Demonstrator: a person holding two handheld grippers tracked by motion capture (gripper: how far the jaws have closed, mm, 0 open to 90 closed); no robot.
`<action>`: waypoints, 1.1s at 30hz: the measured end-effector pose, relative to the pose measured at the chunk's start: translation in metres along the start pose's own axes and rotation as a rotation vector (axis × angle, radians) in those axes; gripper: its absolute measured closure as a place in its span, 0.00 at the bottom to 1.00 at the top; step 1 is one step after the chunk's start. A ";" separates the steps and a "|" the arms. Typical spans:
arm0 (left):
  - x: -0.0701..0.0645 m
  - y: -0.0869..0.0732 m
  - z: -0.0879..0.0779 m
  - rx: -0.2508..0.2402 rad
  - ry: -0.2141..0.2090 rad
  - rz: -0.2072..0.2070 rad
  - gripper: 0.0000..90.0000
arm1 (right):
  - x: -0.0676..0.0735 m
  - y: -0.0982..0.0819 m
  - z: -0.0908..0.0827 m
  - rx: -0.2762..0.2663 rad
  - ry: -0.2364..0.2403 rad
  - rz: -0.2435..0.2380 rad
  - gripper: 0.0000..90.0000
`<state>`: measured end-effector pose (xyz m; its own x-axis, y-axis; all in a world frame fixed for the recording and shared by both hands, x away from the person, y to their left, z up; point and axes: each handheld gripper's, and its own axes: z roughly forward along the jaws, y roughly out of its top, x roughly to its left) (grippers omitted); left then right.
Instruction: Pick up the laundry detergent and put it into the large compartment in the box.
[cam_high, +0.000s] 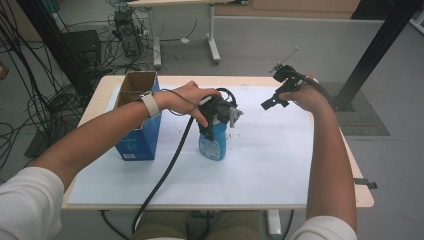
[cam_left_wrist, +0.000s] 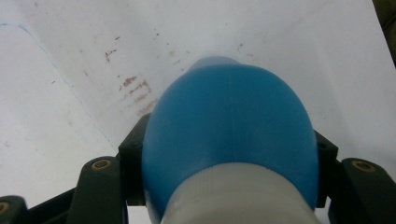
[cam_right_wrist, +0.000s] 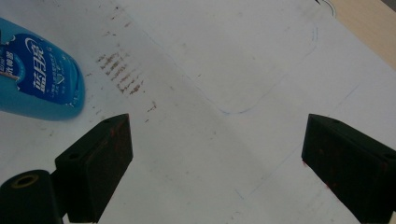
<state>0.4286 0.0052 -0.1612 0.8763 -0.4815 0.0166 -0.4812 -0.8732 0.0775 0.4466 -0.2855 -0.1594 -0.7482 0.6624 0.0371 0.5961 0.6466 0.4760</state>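
Your left claw (cam_high: 216, 111) clamps upright blue bottle (cam_high: 212, 142) at neck; right claw (cam_high: 274, 100) wide open, empty, well right of it.

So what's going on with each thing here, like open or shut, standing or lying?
Bottle: upright on the white sheet, white cap on, gripped near the top.
Left tool: shut on the bottle, a jaw on each side.
Right tool: open, nothing between its jaws, held above the sheet.
Box: upright, top flaps open.
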 end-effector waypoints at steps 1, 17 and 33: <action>0.000 0.000 0.000 0.000 -0.002 -0.002 0.42 | 0.000 0.000 0.000 0.000 -0.001 0.001 0.10; 0.001 -0.001 0.000 -0.002 -0.001 -0.016 0.42 | 0.001 -0.001 -0.002 0.000 -0.003 0.002 0.10; 0.001 -0.001 0.000 -0.003 -0.003 -0.016 0.42 | 0.000 -0.002 -0.004 -0.003 -0.005 0.002 0.10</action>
<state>0.4300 0.0060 -0.1615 0.8837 -0.4680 0.0127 -0.4674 -0.8803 0.0812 0.4440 -0.2883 -0.1572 -0.7458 0.6653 0.0333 0.5965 0.6446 0.4782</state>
